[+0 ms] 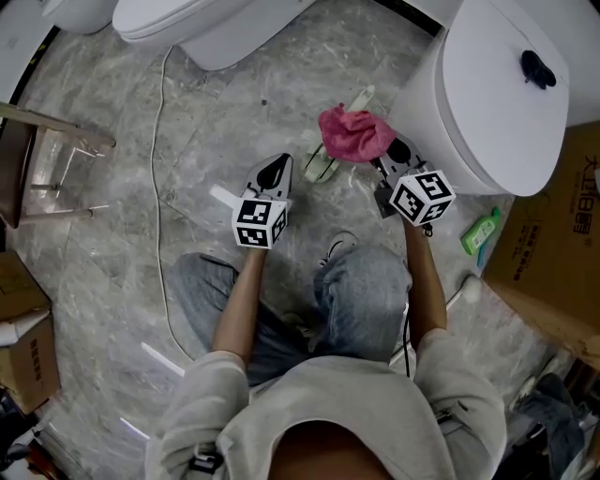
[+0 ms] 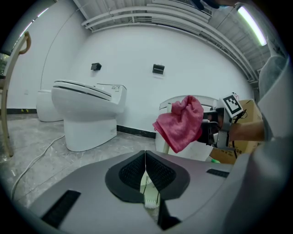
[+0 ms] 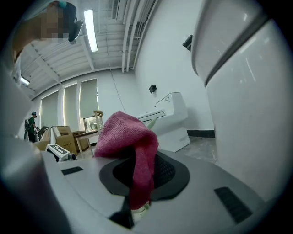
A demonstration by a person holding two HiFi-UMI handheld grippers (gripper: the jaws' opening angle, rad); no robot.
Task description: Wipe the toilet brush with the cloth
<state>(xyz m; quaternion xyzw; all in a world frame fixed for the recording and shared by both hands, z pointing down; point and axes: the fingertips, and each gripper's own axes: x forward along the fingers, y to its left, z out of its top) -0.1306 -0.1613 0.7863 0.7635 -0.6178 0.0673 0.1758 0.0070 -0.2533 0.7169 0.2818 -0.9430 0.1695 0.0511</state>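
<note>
A pink cloth [image 1: 352, 134] hangs bunched over the jaws of my right gripper [image 1: 384, 155], which is shut on it, just in front of the right toilet. In the right gripper view the cloth [image 3: 126, 135] drapes across the right gripper [image 3: 142, 183] and hides its tips. My left gripper [image 1: 281, 171] is shut on one end of the pale toilet brush [image 1: 322, 167]. The brush runs up and right under the cloth. In the left gripper view the brush's ribbed end [image 2: 150, 194] sits between the shut left gripper [image 2: 146, 176], with the cloth [image 2: 181, 123] ahead.
A white toilet [image 1: 487, 94] stands close on the right, a second toilet [image 1: 206, 28] at the top. A green bottle [image 1: 480, 230] and a cardboard box [image 1: 562, 244] lie right. A white cable [image 1: 159, 187] crosses the marble floor; a chair [image 1: 47, 159] stands left.
</note>
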